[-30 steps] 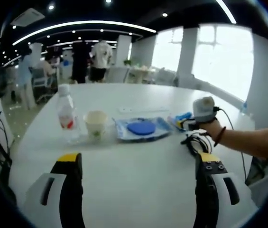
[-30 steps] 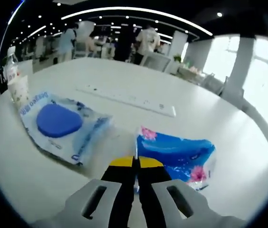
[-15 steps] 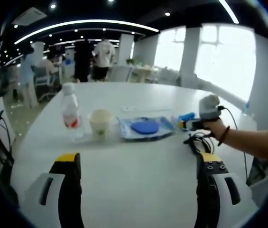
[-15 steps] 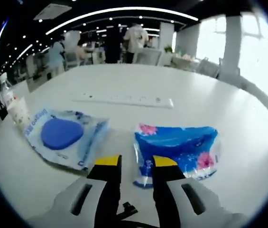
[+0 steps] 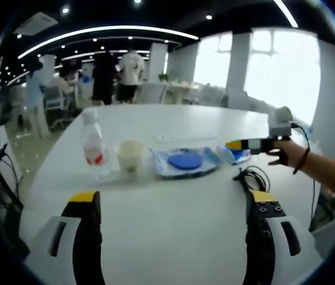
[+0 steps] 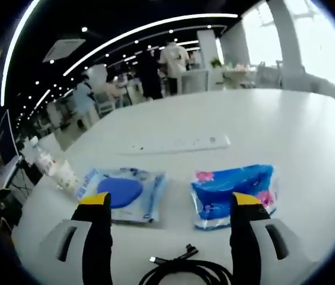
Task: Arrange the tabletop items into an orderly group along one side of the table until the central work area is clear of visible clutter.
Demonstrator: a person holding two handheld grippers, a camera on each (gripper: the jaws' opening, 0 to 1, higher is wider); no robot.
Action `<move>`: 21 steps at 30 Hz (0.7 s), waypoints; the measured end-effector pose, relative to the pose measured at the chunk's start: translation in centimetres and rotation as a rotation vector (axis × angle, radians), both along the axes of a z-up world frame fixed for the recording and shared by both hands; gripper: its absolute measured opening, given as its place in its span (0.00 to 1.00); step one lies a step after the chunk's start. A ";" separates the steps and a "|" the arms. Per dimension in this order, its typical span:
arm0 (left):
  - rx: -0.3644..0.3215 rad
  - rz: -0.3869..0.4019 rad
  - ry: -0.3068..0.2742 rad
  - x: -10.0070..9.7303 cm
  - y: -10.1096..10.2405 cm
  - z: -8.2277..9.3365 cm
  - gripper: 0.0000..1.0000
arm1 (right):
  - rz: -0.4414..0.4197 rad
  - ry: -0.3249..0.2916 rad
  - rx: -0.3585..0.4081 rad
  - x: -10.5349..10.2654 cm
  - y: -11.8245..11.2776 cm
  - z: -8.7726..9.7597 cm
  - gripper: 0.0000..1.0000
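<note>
The tissue pack [image 6: 233, 188] lies on the bench [image 6: 297, 136] beside the wipes [image 6: 123, 193], just ahead of the right claw [image 6: 171, 205], which gapes wide and grips nothing. The left claw [image 5: 172, 199] is wide too, empty above the bench, well short of the bottle [image 5: 94, 144] and cup [image 5: 131, 157].

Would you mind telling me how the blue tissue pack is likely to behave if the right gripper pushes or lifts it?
The tissue pack looks soft and puffy in wrinkled film, so it would probably squash and sag rather than stay stiff. It seems light, and lying flat on the table, it should slide, not roll. The glossy wrap may slip in open jaws.
</note>
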State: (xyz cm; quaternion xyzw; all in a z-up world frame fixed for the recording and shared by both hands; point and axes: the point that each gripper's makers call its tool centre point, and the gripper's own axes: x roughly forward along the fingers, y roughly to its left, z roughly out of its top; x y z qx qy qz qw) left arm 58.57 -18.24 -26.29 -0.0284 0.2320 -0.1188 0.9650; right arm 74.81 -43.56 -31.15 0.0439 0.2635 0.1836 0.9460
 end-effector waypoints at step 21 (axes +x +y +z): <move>0.017 -0.082 -0.025 -2.1 -0.6 1.7 0.99 | 0.250 -0.039 0.049 -9.7 1.9 5.8 0.99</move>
